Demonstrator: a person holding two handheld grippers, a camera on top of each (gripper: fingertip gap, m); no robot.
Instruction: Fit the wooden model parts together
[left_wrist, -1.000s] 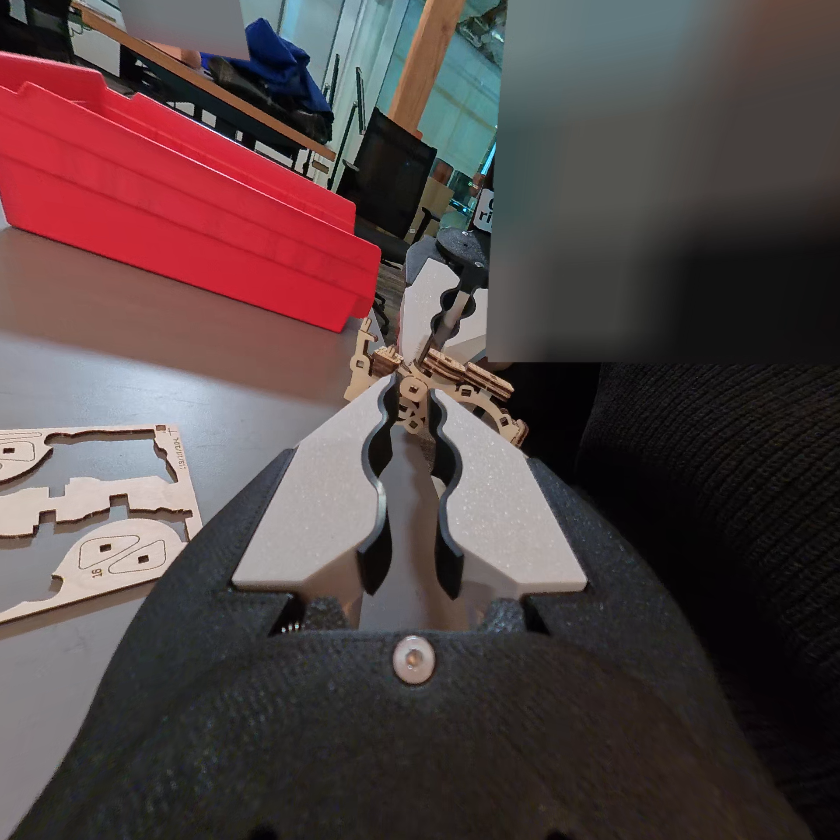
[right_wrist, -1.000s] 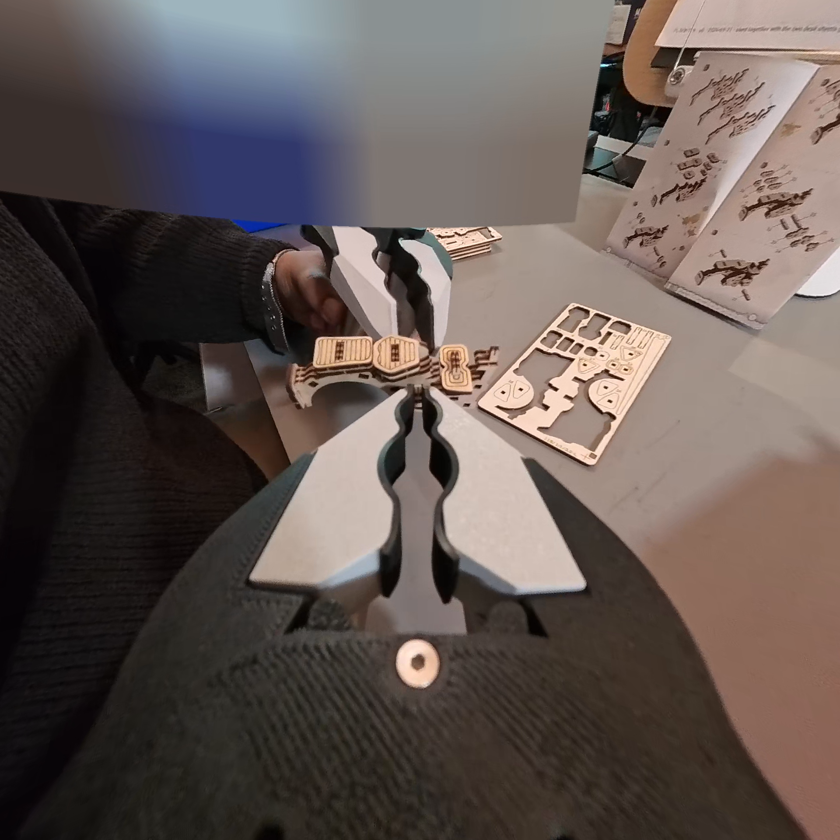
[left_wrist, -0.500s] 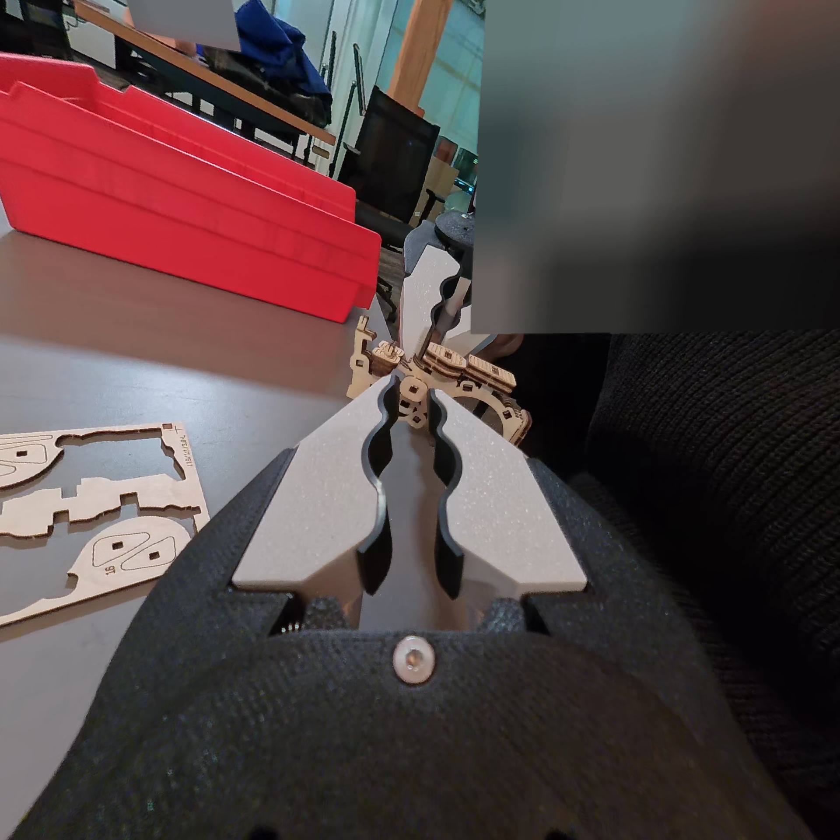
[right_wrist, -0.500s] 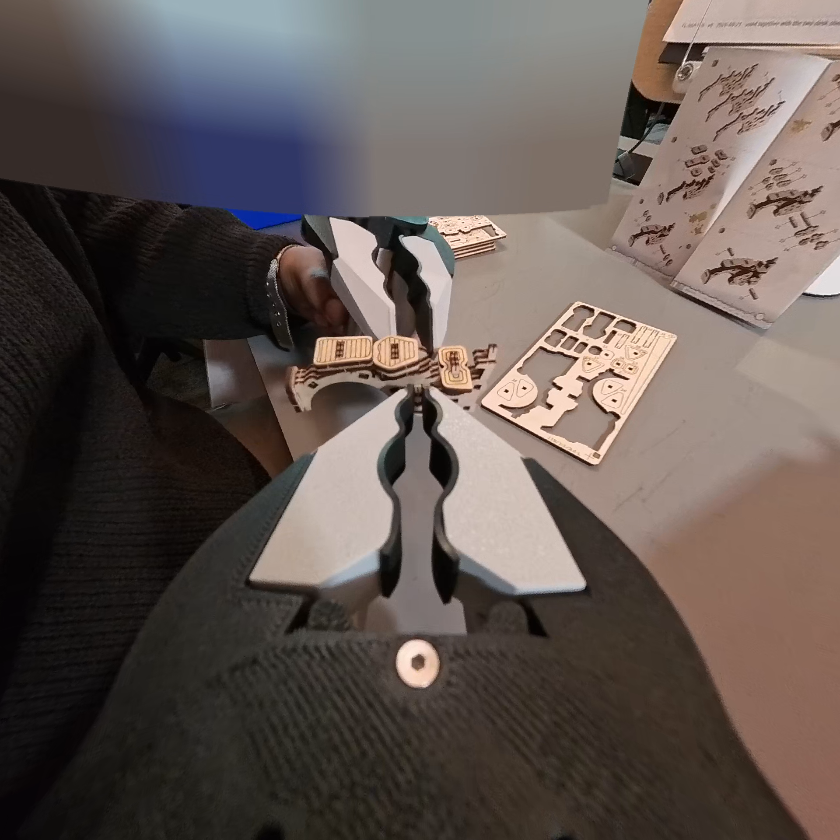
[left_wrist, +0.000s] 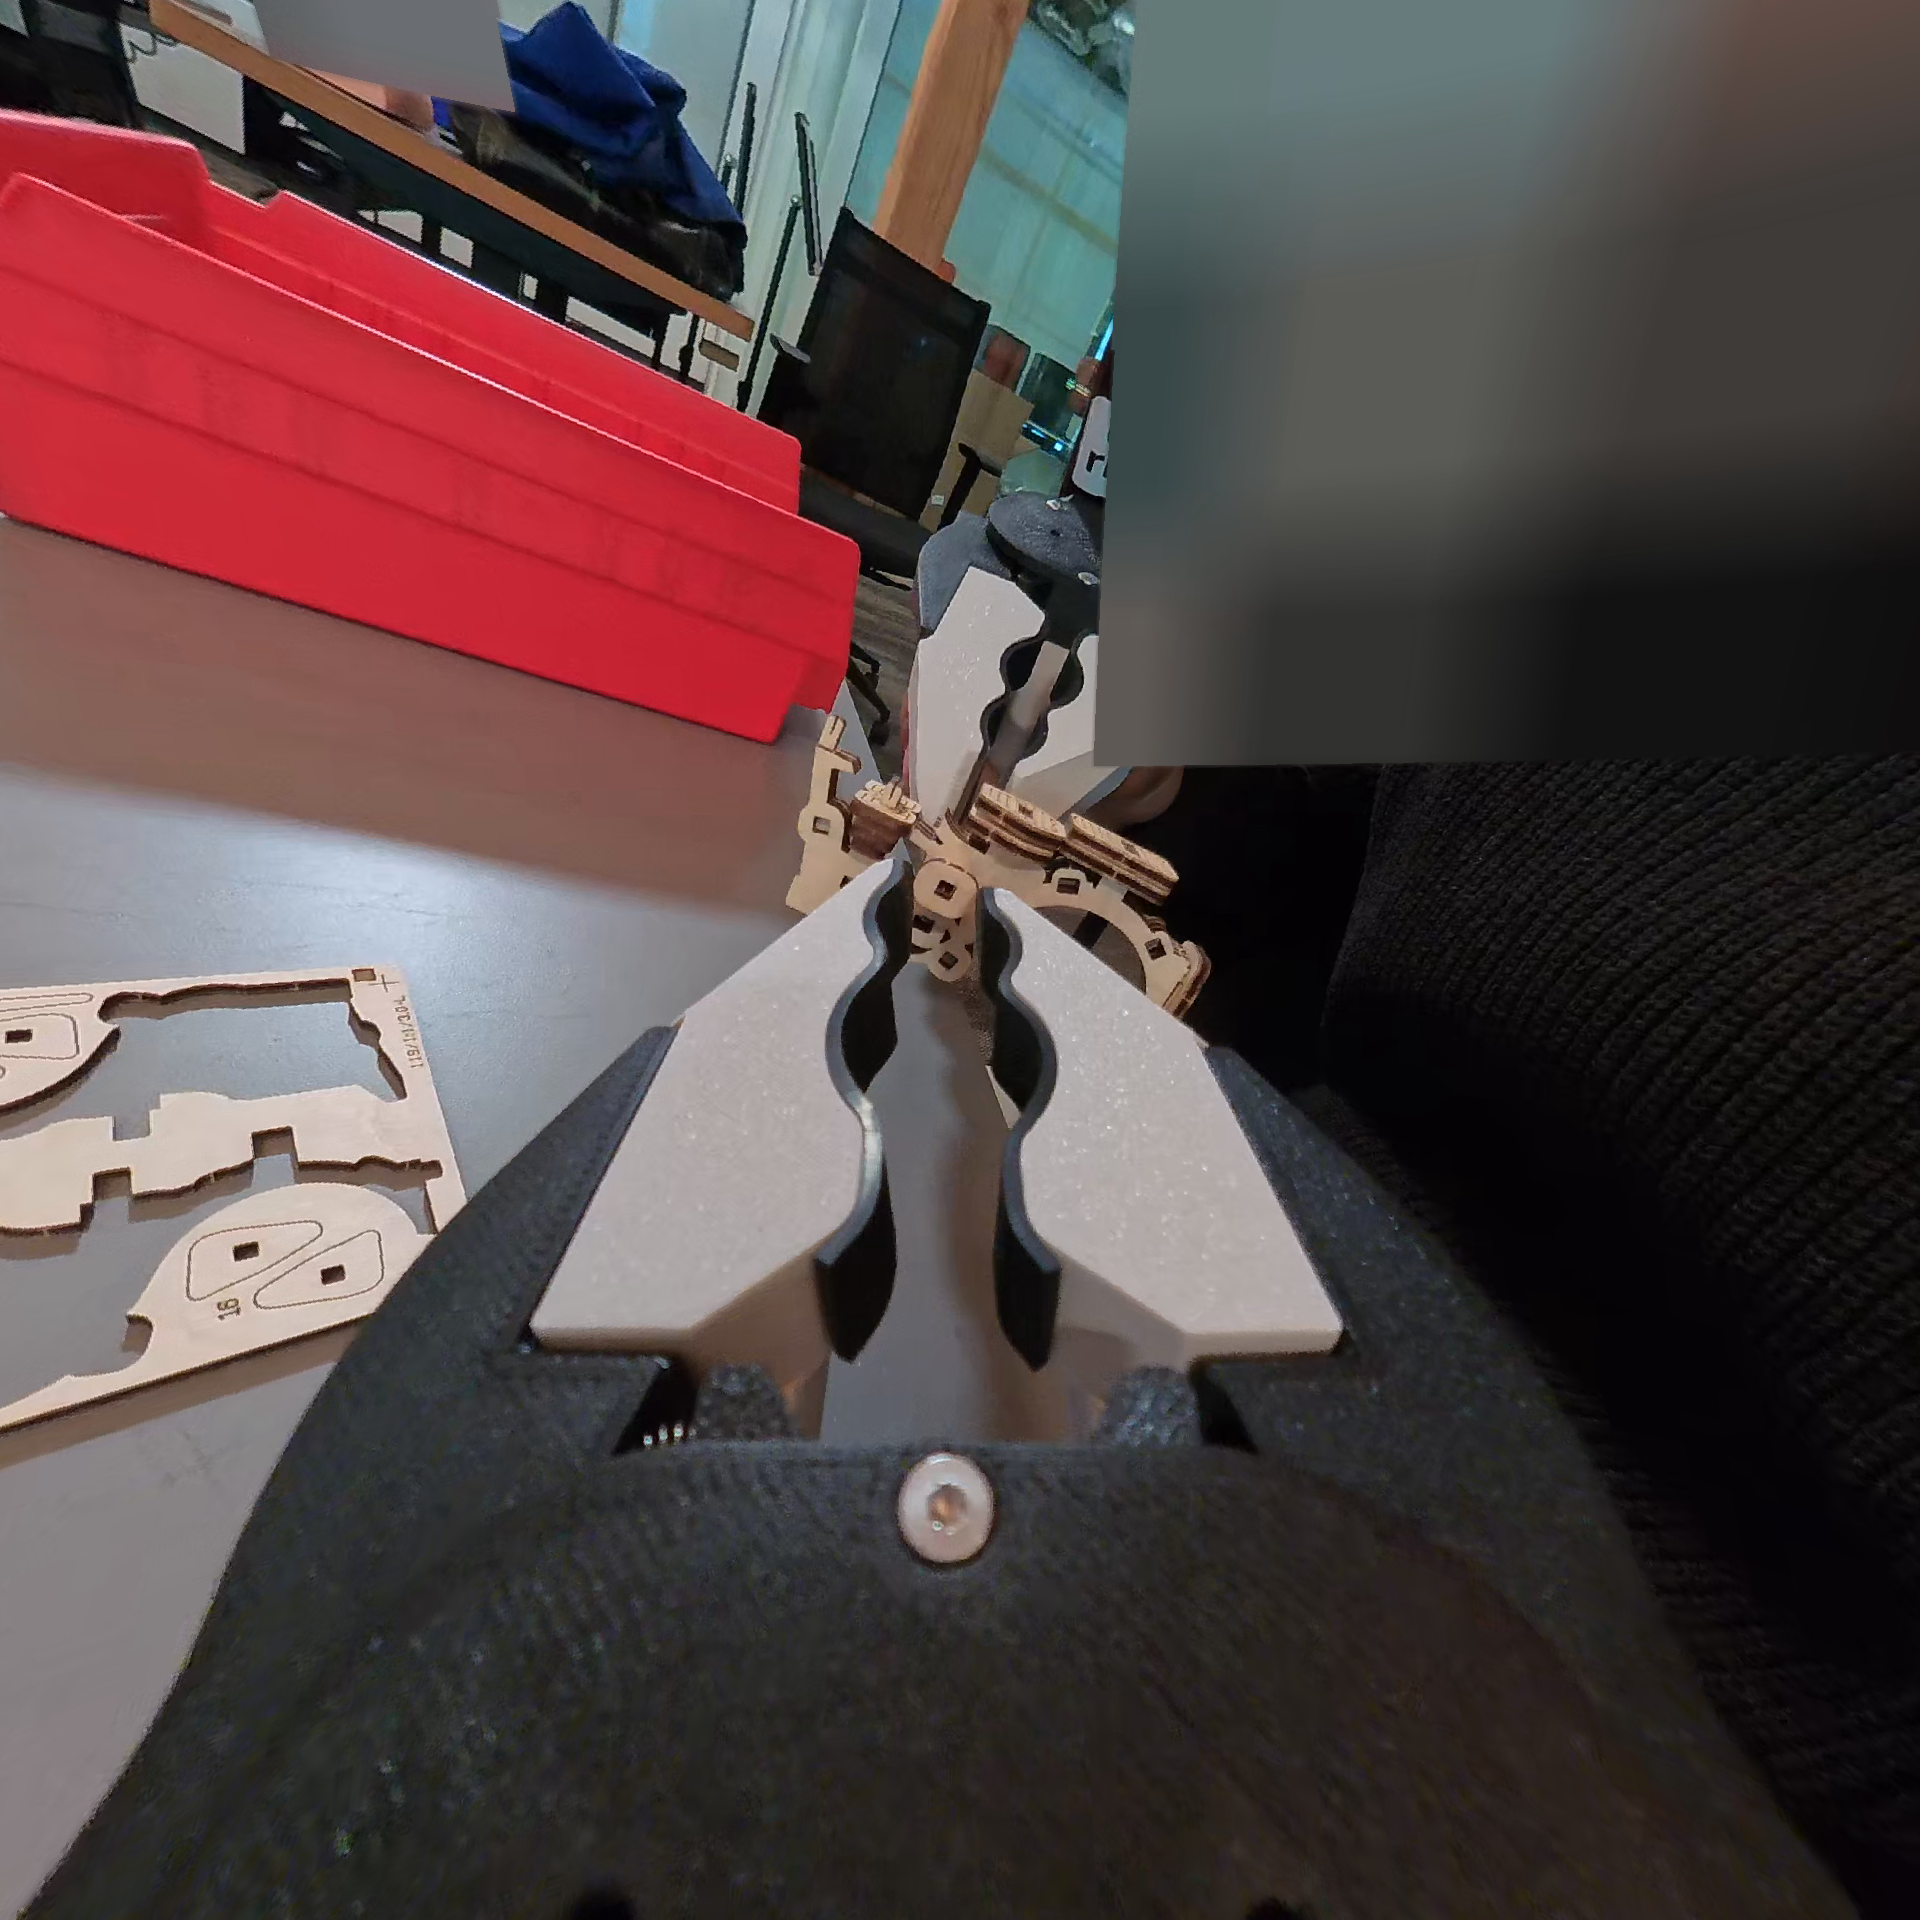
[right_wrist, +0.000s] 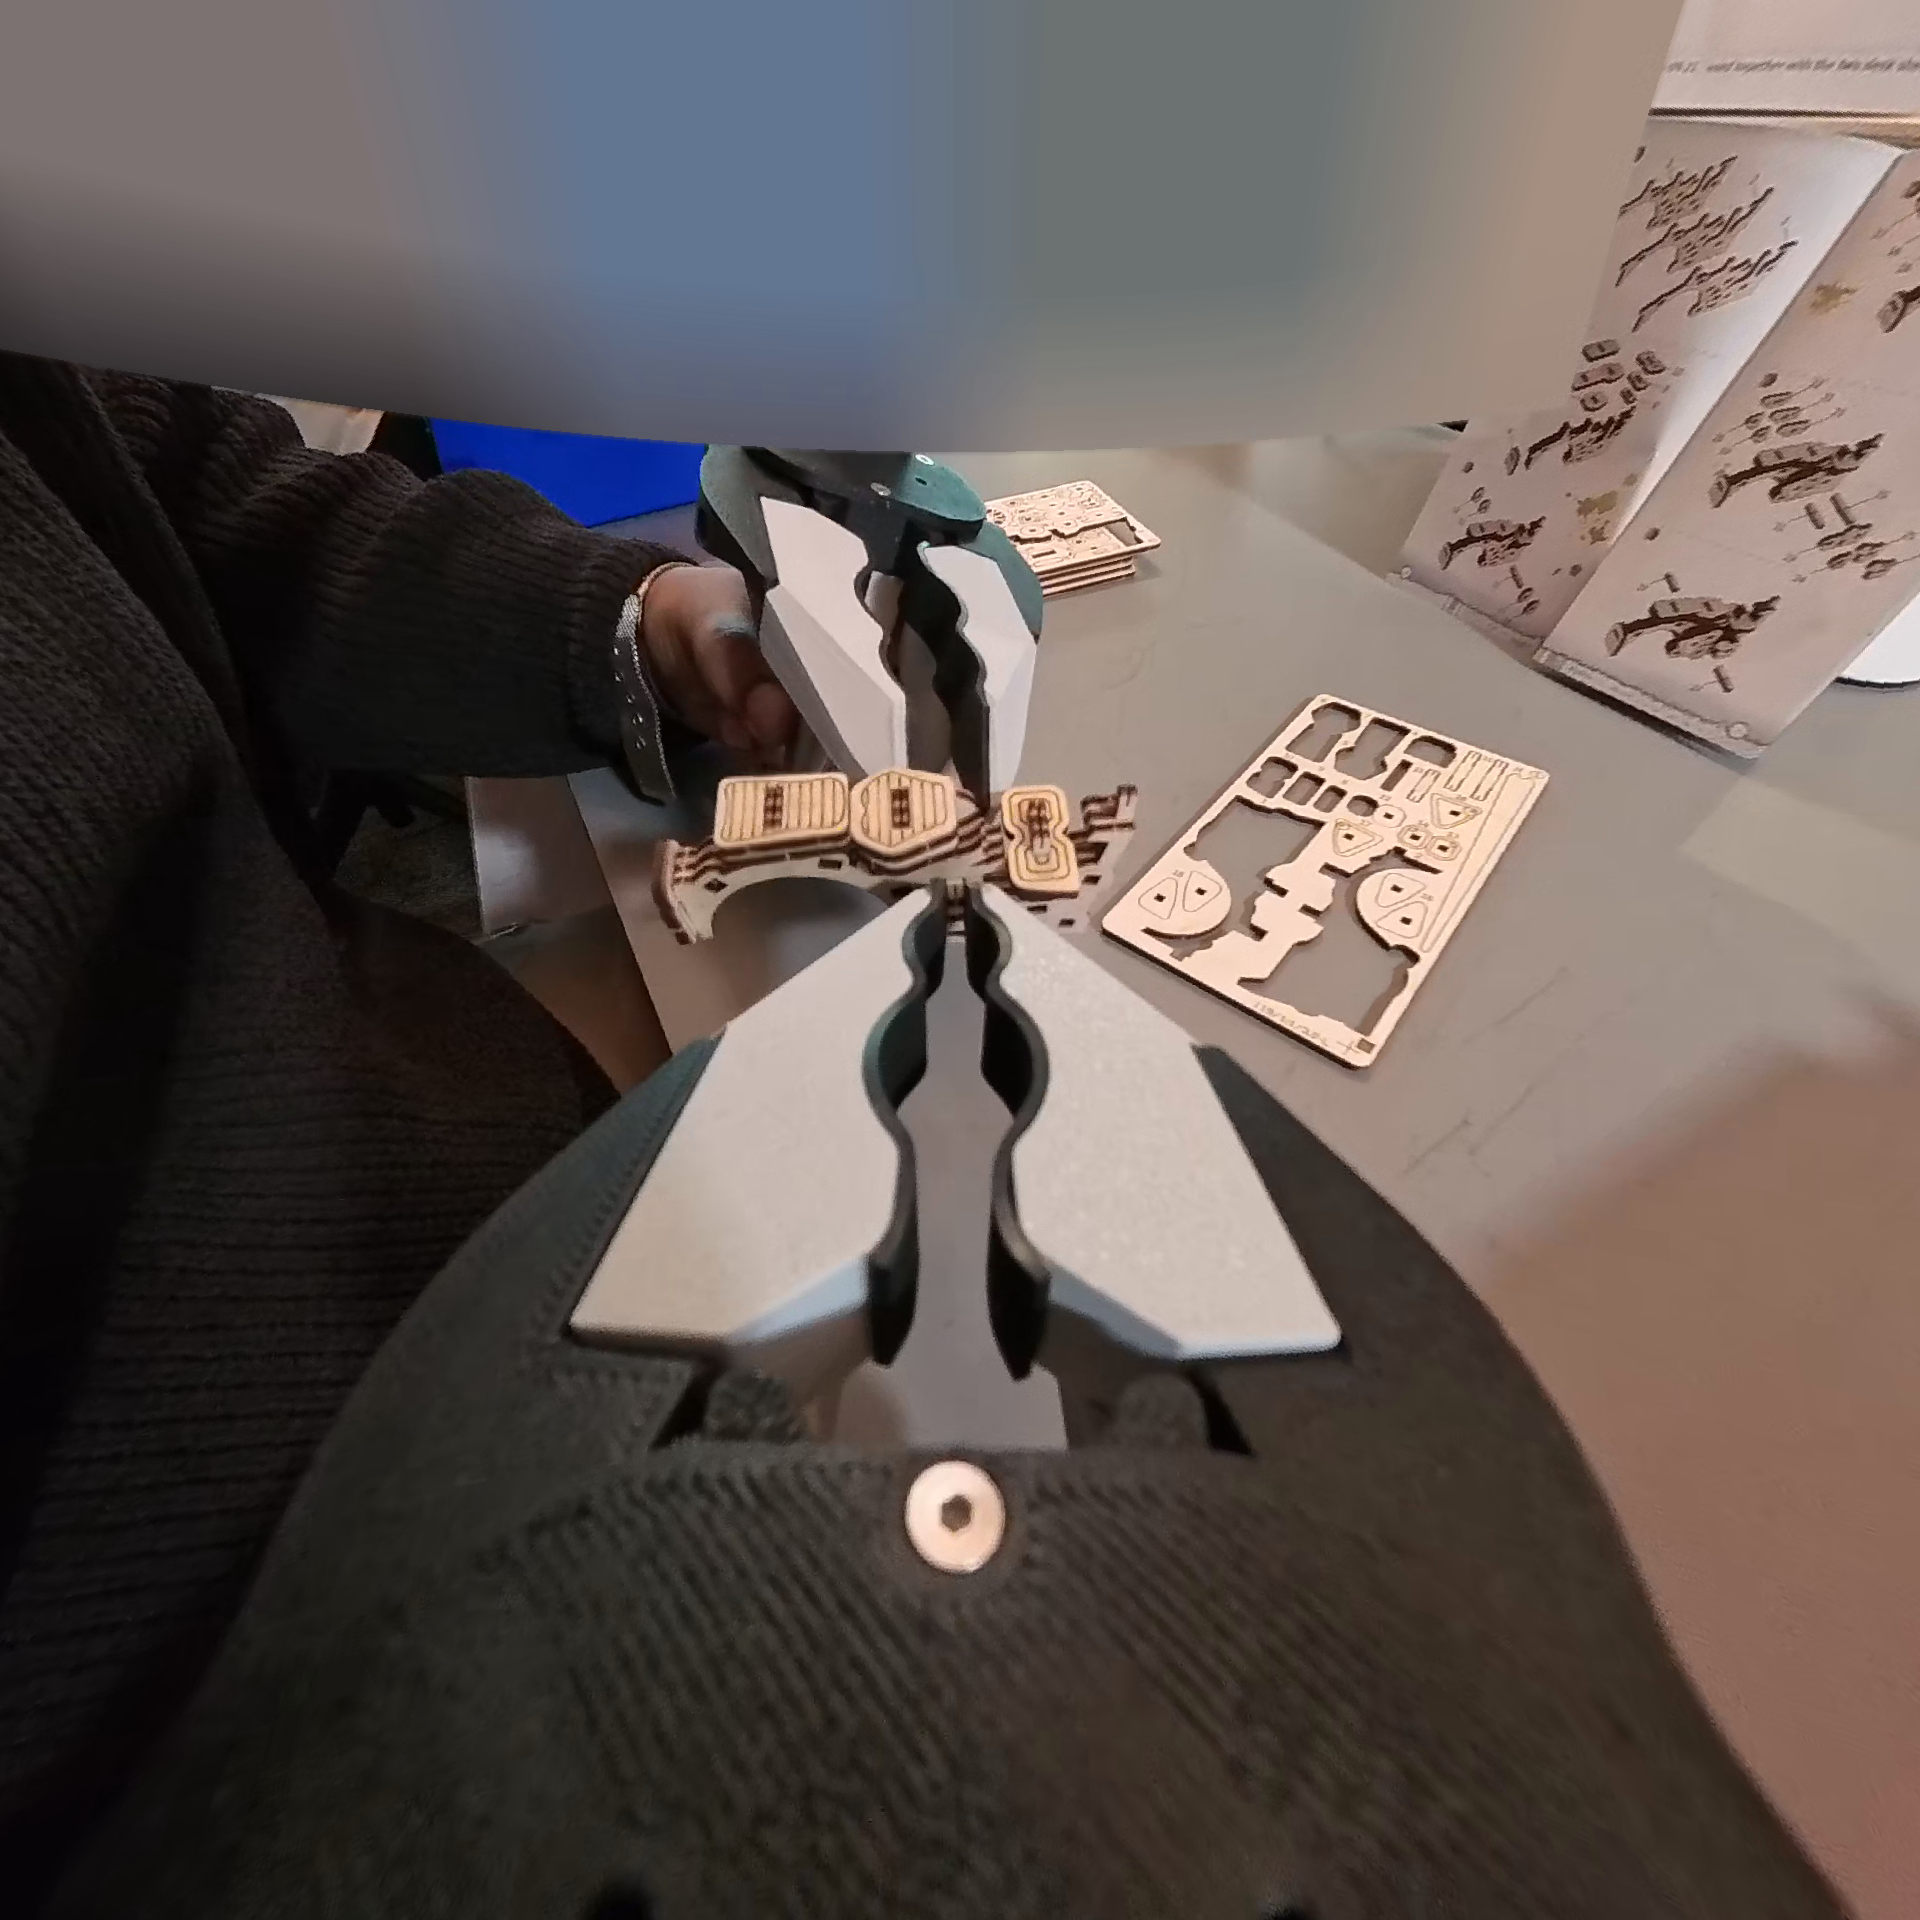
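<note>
Two tools hold one wooden model (right_wrist: 883, 847) up in the air, just off the near edge of the grey surface (right_wrist: 1299, 644). The right tool (right_wrist: 954, 899) comes at the model from below, and its tips are pinched close on a thin bit of wood at the model's bottom edge. The left tool (left_wrist: 935, 883) has its tips drawn in narrow around a small part of the model with square holes in it. In the right wrist view the left tool (right_wrist: 951, 774) comes from the far side, and one dark fingertip (right_wrist: 971, 748) touches the top of the model between two little flat plates. A hand (right_wrist: 717, 665) in a dark sleeve holds that tool. A flat wooden sheet (right_wrist: 1340, 878) with parts cut out lies on the surface, just beside the model. More sheets are stacked (right_wrist: 1081, 530) farther back. Paper pages with drawings (right_wrist: 1704, 436) stand up at the far right. In the left wrist view a red bin (left_wrist: 395, 457) sits on the surface, well apart from the model.
</note>
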